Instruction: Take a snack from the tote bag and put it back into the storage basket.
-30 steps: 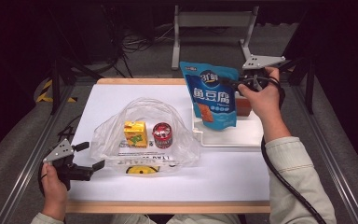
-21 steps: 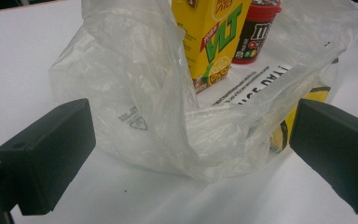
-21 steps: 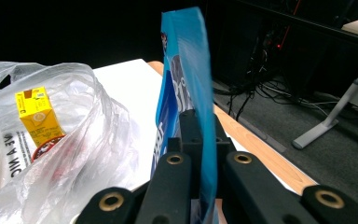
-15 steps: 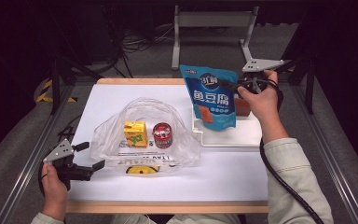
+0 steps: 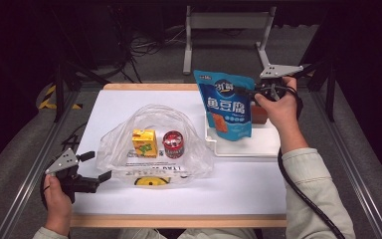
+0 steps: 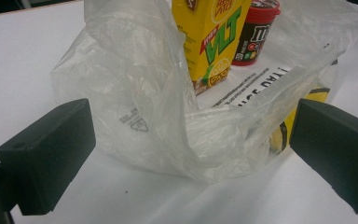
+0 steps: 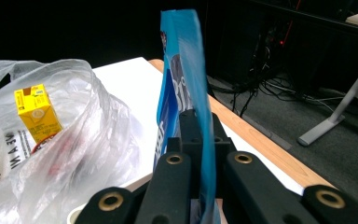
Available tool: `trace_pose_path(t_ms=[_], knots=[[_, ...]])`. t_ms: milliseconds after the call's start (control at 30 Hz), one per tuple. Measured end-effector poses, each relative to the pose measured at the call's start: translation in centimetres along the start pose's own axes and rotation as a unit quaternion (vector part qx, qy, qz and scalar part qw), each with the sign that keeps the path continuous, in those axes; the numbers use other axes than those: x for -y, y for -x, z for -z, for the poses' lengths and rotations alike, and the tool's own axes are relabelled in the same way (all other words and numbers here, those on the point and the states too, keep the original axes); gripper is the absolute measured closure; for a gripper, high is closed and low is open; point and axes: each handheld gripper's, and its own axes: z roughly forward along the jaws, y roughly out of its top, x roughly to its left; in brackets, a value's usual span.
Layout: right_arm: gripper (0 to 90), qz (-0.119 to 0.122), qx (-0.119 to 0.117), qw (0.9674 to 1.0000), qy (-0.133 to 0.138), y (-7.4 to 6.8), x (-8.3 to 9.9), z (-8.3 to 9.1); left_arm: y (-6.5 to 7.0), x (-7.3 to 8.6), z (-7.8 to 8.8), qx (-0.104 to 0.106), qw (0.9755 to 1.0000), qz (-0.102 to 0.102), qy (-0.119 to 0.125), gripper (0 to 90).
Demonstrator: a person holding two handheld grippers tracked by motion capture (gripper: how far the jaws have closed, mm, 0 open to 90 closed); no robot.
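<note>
Blue snack pouch (image 5: 225, 105) hangs upright above the white tray (image 5: 258, 145) at the worktop's (image 5: 129, 104) far right, its edge clamped between the closed jaws of the right tool (image 5: 248, 91). Clear plastic bag (image 5: 149, 144) lies at the worktop's middle, holding a yellow juice carton (image 5: 144, 143) and a red can (image 5: 173, 144) side by side. Near the bag's left corner, the left tool (image 5: 98, 168) sits with jaws spread wide, gripping nothing.

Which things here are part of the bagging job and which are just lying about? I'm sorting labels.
In the job: blue snack pouch, clamped in the right tool; clear plastic bag; left tool, open.

Lying about: white tray; metal stand; floor cables.
</note>
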Motion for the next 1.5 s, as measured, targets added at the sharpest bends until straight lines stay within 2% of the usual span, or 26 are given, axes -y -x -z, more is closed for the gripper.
trace_pose_path(t_ms=[633,1200,1300,1500], knots=[[88.2,-0.004,0.009,0.9998,-0.019,0.8,1.5,1.6,0.1,0.0,-0.2,0.001,1.0,0.002,-0.004,0.6],[86.2,0.0,0.015,0.9994,-0.03,0.7,2.2,1.8,0.0,0.0,-0.2,0.001,1.0,0.001,-0.006,0.6],[81.4,0.006,0.014,0.9993,-0.033,0.4,2.1,1.7,0.0,0.0,-0.2,0.001,1.0,0.003,-0.005,0.6],[62.4,0.008,0.011,0.9998,-0.016,-0.1,1.1,2.1,0.0,0.0,-0.1,0.001,1.0,0.003,-0.005,0.6]])
